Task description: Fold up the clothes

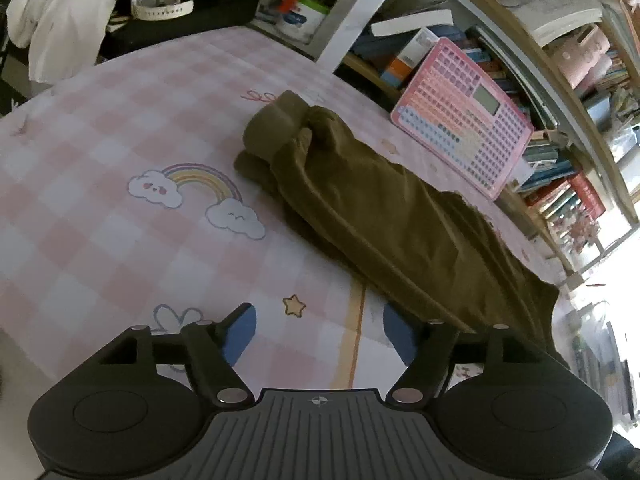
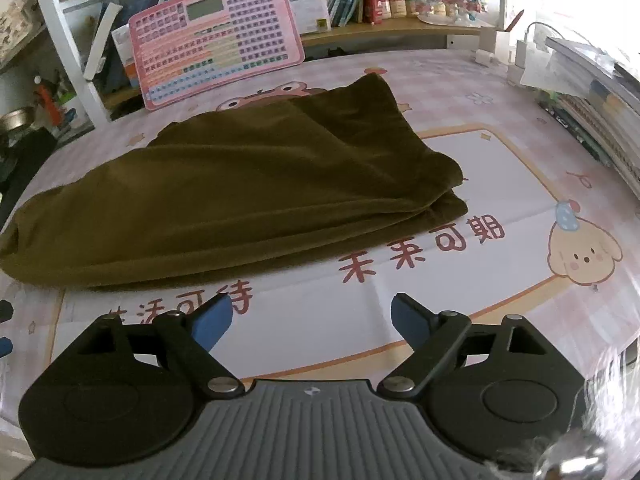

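— The olive trousers point(image 2: 248, 184) lie folded lengthwise on the surface point(image 2: 460, 184), near that pink board point(image 2: 218, 36).

— Both hand-held grippers, left point(image 1: 320, 334) and right point(image 2: 311, 322), gape wide, holding nothing. A grab through one layer could drag the fold apart.

On the desk cover point(image 2: 460, 168) in your right wrist view you can read two rows of brown-red Chinese characters, printed upside down to you inside the white panel with the orange border: 未来可期 point(image 2: 422, 250) on the row farther from you, and a nearer row ending in 可待 point(image 2: 218, 300), whose first characters are partly hidden by your tool. The pink key chart point(image 2: 218, 36) leaning on the shelf carries rows of tiny labels, too small to read. Book spines on the shelf are blurred beyond reading.
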Demonstrator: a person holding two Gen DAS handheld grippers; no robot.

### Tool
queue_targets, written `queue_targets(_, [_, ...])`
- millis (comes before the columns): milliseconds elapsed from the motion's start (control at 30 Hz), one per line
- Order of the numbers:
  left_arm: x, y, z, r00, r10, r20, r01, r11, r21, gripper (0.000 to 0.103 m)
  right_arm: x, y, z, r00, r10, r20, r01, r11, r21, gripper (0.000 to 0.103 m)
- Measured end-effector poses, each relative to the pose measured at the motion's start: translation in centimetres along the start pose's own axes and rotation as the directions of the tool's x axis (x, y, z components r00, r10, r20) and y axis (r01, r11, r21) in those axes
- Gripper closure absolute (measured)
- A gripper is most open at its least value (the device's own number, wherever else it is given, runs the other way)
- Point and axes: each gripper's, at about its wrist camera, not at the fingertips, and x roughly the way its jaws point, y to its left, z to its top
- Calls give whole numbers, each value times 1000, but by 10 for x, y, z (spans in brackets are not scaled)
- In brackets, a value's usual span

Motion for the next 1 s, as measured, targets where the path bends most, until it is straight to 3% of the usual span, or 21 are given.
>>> queue_targets(267, [5, 23, 10, 998, -50, 36, 55, 983, -173, 30, 2, 19, -3, 1000, 3, -19, -5, 994, -108, 17])
queue_targets(533, [22, 32, 28, 992, -73, 99, 98, 955, -279, 29, 7, 50, -3, 999, 31, -14, -34, 954, -299, 17])
queue_targets(767, [32, 42, 42, 987, -83, 141, 130, 922, -365, 29, 36, 88, 39, 997, 67, 33, -54, 953, -298, 17])
queue_targets(1000, [43, 46, 55, 984, -84, 157, 144, 894, -425, 29, 81, 146, 77, 985, 152, 80, -106, 905, -411, 17])
